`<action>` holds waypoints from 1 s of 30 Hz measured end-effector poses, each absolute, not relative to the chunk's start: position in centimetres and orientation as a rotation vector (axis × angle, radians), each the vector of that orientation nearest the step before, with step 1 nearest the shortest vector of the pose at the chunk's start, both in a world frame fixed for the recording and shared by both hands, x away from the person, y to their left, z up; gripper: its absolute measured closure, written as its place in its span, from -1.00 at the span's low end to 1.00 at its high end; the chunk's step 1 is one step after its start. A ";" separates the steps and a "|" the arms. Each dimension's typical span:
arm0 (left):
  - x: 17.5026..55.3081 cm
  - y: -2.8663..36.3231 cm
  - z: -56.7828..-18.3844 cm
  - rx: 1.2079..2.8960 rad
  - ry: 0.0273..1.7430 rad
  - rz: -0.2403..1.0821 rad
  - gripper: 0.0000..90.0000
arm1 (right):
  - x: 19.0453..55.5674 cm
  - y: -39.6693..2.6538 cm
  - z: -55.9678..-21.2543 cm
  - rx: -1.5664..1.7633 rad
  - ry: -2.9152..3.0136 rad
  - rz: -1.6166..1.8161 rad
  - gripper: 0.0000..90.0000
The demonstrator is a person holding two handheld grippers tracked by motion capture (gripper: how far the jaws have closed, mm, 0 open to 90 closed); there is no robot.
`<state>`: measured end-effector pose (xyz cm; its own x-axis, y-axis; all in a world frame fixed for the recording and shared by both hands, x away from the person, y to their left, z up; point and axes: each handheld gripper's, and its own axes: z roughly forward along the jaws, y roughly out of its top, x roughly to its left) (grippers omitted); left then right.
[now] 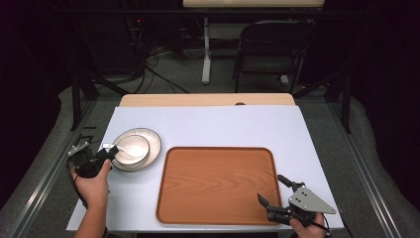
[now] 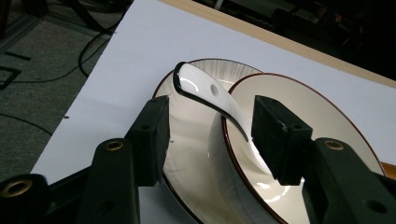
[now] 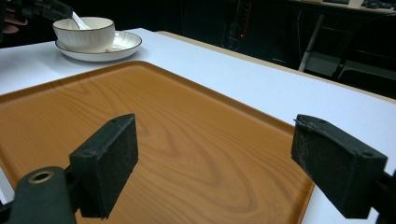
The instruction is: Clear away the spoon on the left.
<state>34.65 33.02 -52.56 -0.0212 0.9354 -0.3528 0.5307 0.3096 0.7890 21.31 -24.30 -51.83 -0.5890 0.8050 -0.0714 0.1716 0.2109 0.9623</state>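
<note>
A white bowl (image 1: 136, 144) stands on a rimmed plate (image 1: 154, 144) at the left of the table. A white spoon (image 1: 128, 148) rests in the bowl, its handle sticking out toward my left gripper (image 1: 110, 148). In the left gripper view the spoon handle (image 2: 205, 88) lies between the spread jaws of my left gripper (image 2: 212, 121), over the bowl (image 2: 317, 121) and plate (image 2: 187, 140); the pads do not press it. My right gripper (image 1: 270, 187) stands open with nothing between its jaws over the front right corner of the wooden tray (image 1: 218, 183). The right gripper view has my right gripper (image 3: 219, 135) above the tray (image 3: 187, 116).
A white mat (image 1: 223, 126) covers the table, and a wood edge (image 1: 208, 99) shows at the back. Beyond the table stand a black chair (image 1: 272, 47), a white table leg (image 1: 206, 49) and floor cables (image 1: 158, 64). In the right gripper view the bowl (image 3: 86, 32) sits far left.
</note>
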 end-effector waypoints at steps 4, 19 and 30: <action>35.1 33.1 -52.9 1.327 1.679 0.561 0.04 | 21.3 -24.3 -51.8 0.901 1.907 1.404 -0.68; 36.2 32.6 -53.4 1.326 1.632 0.562 0.29 | 21.3 -24.3 -51.9 0.897 1.910 1.403 -0.68; 36.3 32.6 -53.4 1.333 1.604 0.566 0.43 | 21.4 -24.3 -51.9 0.899 1.914 1.405 -0.68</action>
<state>36.29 32.55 -53.37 0.0355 0.9302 -0.3652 0.4955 0.3010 0.8148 21.37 -24.27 -51.89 -0.5951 0.8006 -0.0696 0.1732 0.2124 0.9617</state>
